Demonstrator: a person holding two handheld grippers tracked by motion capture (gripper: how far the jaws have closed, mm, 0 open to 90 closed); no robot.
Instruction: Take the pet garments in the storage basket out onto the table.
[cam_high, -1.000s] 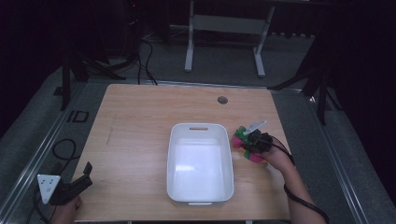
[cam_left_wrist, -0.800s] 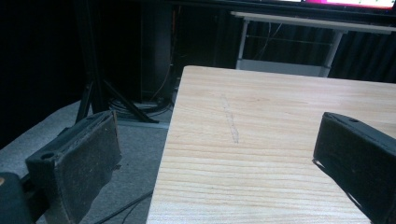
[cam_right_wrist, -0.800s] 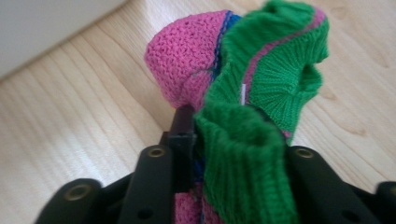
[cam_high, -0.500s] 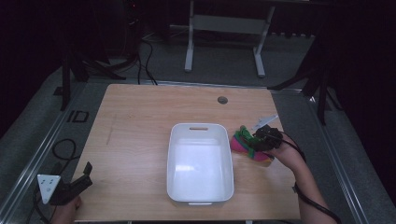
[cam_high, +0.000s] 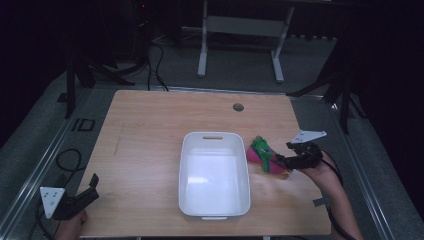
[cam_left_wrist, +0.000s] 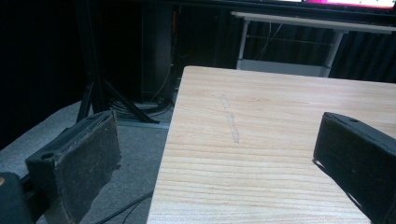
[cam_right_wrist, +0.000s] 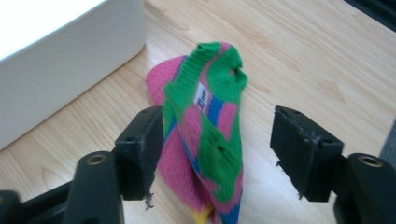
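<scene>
Wooden table (cam_high: 150, 145) carries a white bin (cam_high: 214, 175), and just right of it the right gripper (cam_high: 281, 162) straddles a pink-green sock (cam_right_wrist: 205, 135), jaws apart, apparently readying a grasp, while the left gripper (cam_high: 75, 200) idles open near-left.

I see a dim room: grey floor (cam_high: 45, 135) around my wooden table (cam_high: 150, 130), a white metal frame (cam_high: 240, 30) beyond, black cables (cam_high: 155, 55) far left.

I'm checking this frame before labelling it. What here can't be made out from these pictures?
- Sock: its lower end is cut off by the right gripper view's bottom edge; whether it is one sock or a pair is unclear.
- Right tongs: too small in the high view to judge their gap.
- White bin: cropped by the frame's top-left corner.
</scene>
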